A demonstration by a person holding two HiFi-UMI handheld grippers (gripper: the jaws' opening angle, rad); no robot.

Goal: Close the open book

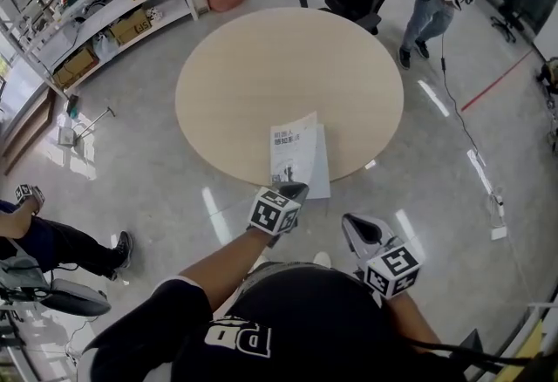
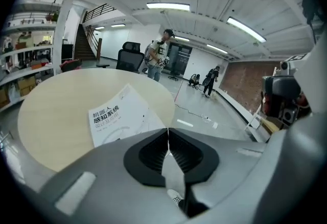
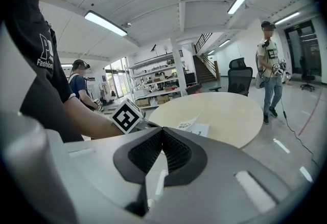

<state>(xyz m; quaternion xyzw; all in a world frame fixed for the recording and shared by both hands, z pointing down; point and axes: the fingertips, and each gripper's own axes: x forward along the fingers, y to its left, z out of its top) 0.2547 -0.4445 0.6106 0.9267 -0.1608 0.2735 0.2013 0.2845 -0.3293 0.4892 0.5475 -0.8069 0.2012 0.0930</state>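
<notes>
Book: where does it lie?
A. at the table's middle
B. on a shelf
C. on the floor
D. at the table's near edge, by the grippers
D: the book lies at the near edge of the table, just ahead of the left gripper.

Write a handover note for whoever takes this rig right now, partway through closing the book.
Left claw: shut, empty, at the book's near edge.
Right claw: shut, empty, short of the table, beside the person.
Book: at the near edge of the round table, title cover facing up; the cover looks raised off the pages, not flat.
Done: cover is over the pages.
Left: confirm it lies flat; press it down if not.
</notes>
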